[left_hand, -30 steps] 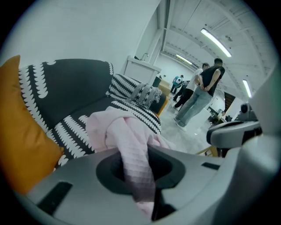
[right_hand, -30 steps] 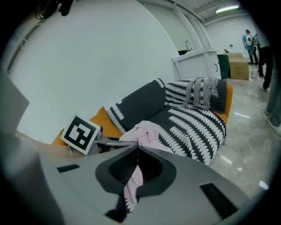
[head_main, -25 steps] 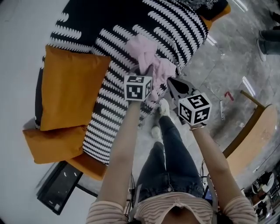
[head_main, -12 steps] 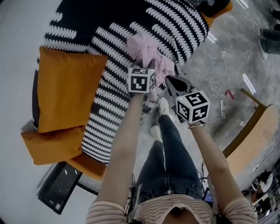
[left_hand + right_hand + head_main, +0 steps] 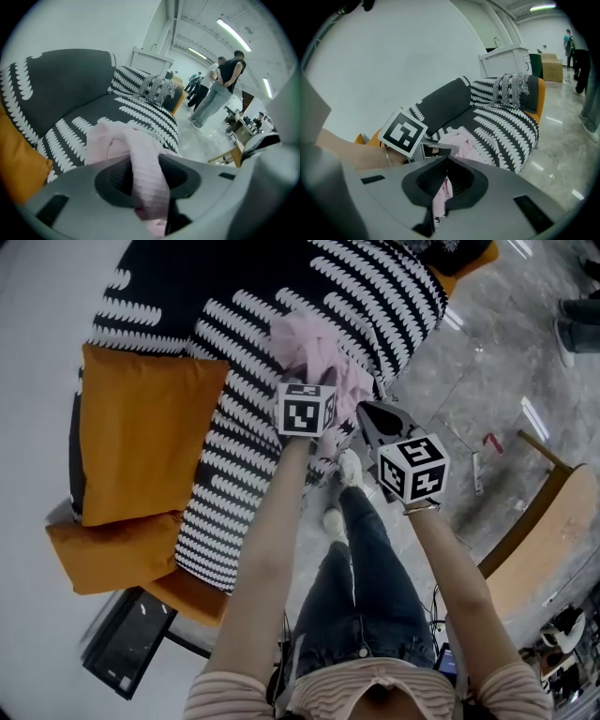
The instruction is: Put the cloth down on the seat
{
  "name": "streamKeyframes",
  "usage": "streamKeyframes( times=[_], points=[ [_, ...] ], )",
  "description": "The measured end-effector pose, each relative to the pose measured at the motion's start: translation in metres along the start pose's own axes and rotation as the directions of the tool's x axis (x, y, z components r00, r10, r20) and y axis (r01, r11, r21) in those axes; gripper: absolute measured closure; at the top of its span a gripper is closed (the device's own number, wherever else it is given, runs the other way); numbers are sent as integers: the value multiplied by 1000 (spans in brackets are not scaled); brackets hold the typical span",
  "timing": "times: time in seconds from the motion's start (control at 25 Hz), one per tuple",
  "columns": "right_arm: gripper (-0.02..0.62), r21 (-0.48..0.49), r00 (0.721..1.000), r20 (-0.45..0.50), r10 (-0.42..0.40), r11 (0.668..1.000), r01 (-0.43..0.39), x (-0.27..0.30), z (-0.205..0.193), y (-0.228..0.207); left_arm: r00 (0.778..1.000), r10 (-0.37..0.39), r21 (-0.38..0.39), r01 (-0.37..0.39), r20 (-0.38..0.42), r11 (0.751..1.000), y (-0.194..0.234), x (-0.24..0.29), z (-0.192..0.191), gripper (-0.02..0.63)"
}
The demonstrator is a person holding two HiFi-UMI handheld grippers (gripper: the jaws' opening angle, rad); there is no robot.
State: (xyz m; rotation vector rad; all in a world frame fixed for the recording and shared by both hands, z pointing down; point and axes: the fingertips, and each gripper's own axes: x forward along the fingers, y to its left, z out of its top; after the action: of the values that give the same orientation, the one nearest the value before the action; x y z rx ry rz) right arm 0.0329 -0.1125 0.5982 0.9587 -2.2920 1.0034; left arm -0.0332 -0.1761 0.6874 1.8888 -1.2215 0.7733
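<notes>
A pink cloth point(image 5: 309, 348) lies bunched on the black-and-white sofa seat point(image 5: 239, 381) near its front edge. My left gripper point(image 5: 311, 382) is over the cloth, its marker cube hiding the tips. In the left gripper view a strip of the cloth point(image 5: 147, 173) runs loosely between the opening jaws, with gaps on both sides. My right gripper point(image 5: 370, 420) hovers just right of the seat edge. Its jaws are pinched on a thin pink fold of the cloth point(image 5: 440, 199). The rest of the cloth point(image 5: 459, 140) rests on the seat beside the left gripper's cube point(image 5: 403, 132).
Orange cushions point(image 5: 145, 442) lean at the sofa's left end. A patterned pillow point(image 5: 506, 89) sits at the far end. The person's legs and shoes point(image 5: 345, 474) stand below the grippers. There is a wooden piece point(image 5: 548, 521) on the right, a black object point(image 5: 127, 638) on the floor and people point(image 5: 220, 89) standing beyond.
My left gripper has moved a little forward over the seat, and the cloth has sunk closer onto it. The right gripper has barely moved.
</notes>
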Motion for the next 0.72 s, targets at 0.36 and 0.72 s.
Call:
streamKeyframes(
  times=[0.36, 0.72],
  points=[
    [588, -4, 999, 45, -14, 1000, 14, -3, 13, 1, 997, 56, -90, -50, 56, 995, 10, -18, -8, 374],
    [588, -7, 988, 155, -7, 1000, 8, -35, 41, 24, 972, 60, -142, -27, 228, 989, -1, -92, 9, 379]
  ],
)
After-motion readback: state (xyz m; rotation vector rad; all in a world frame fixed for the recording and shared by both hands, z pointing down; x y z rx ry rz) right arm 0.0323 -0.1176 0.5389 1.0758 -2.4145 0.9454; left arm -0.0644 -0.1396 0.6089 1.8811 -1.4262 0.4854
